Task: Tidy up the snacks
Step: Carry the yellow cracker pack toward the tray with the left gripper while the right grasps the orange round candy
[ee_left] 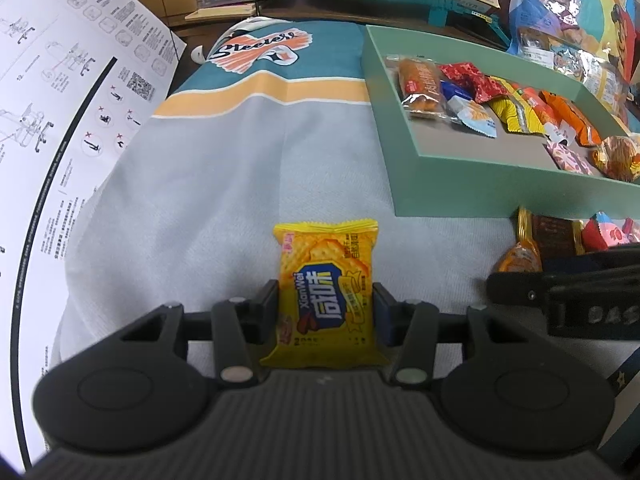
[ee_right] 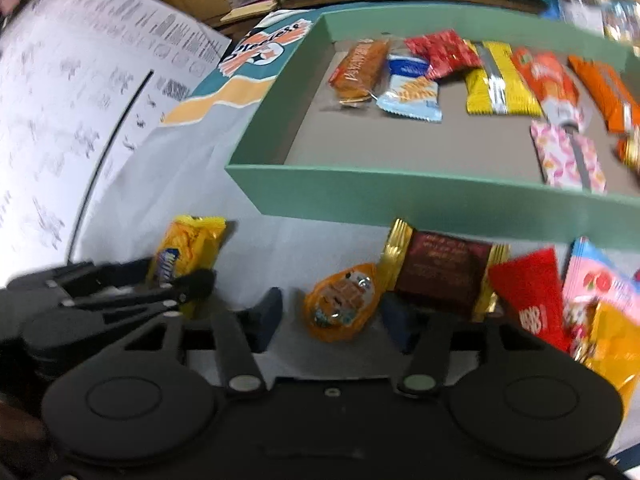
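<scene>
left tool (ee_left: 325, 308) grips yellow cracker pack (ee_left: 326, 288) | green tray (ee_right: 344, 196): maybe ten snacks

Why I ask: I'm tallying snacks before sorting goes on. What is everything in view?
green box: one, green walls, grey floor, on the cloth
boxed snacks: at least eight, mixed colours, inside the box
yellow cracker packet: one, yellow with blue label, in the left gripper
orange packet: one, on the cloth in front of the box
brown packet: one, gold ends, beside the orange one
red packet: one, right of the brown
pink packet: one, far right
cloth: one, grey with teal and orange bands
instruction sheet: one, white, left
left gripper: black, shut on the cracker packet
right gripper: black, open around the orange packet
</scene>
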The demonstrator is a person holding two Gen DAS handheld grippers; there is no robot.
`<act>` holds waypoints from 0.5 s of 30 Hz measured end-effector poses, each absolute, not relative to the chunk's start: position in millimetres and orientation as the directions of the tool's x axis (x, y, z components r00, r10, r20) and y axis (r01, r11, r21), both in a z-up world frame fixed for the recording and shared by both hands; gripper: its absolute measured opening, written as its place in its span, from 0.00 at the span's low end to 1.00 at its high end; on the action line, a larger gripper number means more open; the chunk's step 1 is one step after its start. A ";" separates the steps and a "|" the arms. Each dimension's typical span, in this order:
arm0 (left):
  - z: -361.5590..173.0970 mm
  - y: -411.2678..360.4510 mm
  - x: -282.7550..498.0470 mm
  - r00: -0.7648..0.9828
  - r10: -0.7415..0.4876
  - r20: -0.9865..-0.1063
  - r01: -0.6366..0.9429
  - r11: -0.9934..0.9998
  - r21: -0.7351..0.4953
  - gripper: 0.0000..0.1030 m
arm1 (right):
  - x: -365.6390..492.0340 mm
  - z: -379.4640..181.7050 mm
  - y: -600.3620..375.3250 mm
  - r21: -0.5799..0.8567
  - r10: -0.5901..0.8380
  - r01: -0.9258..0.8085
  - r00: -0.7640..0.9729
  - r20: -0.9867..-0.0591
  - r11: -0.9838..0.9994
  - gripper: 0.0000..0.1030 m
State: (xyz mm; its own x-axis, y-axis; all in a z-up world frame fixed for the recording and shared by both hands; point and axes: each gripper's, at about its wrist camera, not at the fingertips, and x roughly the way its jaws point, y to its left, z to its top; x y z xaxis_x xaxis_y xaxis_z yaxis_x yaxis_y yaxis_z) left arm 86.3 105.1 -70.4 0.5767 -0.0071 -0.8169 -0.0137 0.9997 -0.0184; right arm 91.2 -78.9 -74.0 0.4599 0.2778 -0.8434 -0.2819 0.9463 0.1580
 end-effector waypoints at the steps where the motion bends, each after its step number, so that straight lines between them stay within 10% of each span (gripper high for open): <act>1: -70.3 105.0 86.1 0.577 -0.006 -0.816 -0.016 1.000 -0.018 0.46 | 89.8 -74.2 -76.8 0.150 0.276 -0.292 0.461 -0.843 0.945 0.36; 15: -28.0 103.9 85.5 0.625 -0.024 -0.780 -0.018 0.999 -0.045 0.46 | 87.5 -27.4 -109.4 0.257 0.370 -0.278 0.525 -0.766 0.926 0.36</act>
State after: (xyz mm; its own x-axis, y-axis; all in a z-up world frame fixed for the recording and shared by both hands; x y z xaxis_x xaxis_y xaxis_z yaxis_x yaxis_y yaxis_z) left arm 85.5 103.9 -28.0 0.6253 -0.0240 -0.7800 -0.0181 0.9988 -0.0453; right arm 87.5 -109.4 -27.4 0.5249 0.3704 -0.7663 -0.2775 0.9256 0.2573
